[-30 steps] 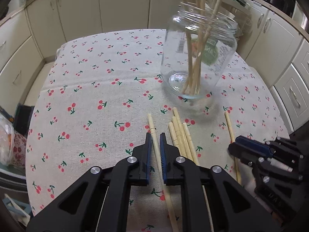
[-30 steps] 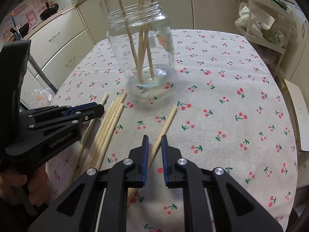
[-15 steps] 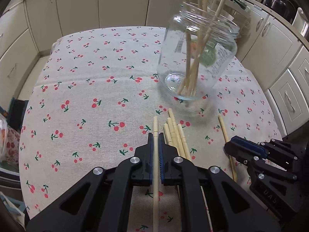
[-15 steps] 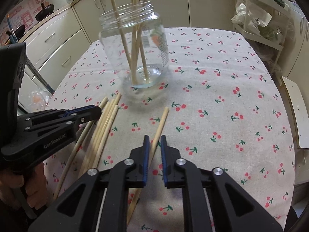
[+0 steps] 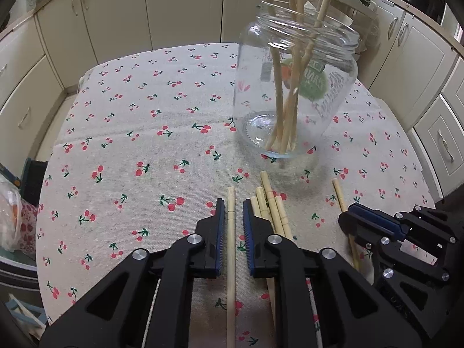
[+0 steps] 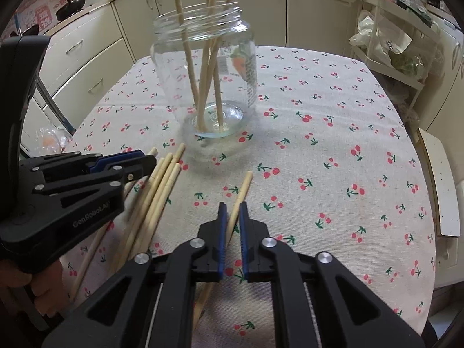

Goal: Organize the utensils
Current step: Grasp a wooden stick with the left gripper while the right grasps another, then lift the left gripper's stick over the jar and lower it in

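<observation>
A clear glass jar [image 5: 295,101] [image 6: 203,81] stands upright on the cherry-print tablecloth with several wooden chopsticks in it. My left gripper [image 5: 233,201] [image 6: 139,159] is shut on one chopstick [image 5: 231,246], which runs straight between its blue pads. Just to its right, a loose bunch of chopsticks [image 5: 269,206] [image 6: 162,185] lies on the cloth. My right gripper [image 6: 232,204] [image 5: 348,214] has its jaws closing on a single chopstick [image 6: 243,188] [image 5: 339,197]. That chopstick crosses slantwise between the pads, and both pads touch it.
The table [image 5: 145,116] is ringed by cream cabinets [image 5: 116,14]. A wire rack with bags [image 6: 391,43] stands at the far right and a plastic bag [image 5: 11,217] sits off the table's left edge. A hand [image 6: 43,295] holds the left gripper's handle.
The left jaws have shut on a chopstick, which now lies in line with the fingers. The right jaws have narrowed onto the single chopstick. Neither hand has shifted much.
</observation>
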`<state>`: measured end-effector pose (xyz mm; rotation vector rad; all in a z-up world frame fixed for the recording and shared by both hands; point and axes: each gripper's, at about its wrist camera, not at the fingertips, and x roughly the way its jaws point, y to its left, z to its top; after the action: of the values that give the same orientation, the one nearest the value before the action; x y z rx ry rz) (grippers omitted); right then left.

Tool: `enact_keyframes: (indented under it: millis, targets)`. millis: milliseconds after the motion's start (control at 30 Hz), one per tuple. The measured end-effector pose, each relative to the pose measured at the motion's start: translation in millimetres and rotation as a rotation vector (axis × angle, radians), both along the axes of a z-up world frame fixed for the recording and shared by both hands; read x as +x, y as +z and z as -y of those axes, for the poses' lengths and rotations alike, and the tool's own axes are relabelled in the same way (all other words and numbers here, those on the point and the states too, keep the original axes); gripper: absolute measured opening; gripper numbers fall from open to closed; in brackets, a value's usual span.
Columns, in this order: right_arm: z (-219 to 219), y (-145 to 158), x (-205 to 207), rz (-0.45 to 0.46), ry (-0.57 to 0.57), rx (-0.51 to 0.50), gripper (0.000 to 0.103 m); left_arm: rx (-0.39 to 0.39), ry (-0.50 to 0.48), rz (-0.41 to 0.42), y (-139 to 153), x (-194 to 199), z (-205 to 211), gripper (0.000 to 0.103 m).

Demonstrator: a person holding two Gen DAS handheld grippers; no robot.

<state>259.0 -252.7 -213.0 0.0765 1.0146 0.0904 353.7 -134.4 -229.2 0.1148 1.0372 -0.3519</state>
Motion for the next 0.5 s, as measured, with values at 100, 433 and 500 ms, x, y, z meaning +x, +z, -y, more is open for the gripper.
enact_keyframes:
  millis: [100,433,500]
  targets:
    - [8.4,-0.5,-0.1,-0.008,-0.018,0.054,0.006,-0.034,0.008,-0.023,0.8,-1.9,-6.8,0.005]
    - [43.7,13.5,-18.5,0.066,-0.146,0.322,0.006,-0.252,0.059,0.183,69.5,-20.1,-35.4,0.005]
    - [48.6,17.2,-22.2,0.100,-0.176,0.348,0.006,-0.308,0.072,0.274,92.0,-25.3,-35.9,0.005]
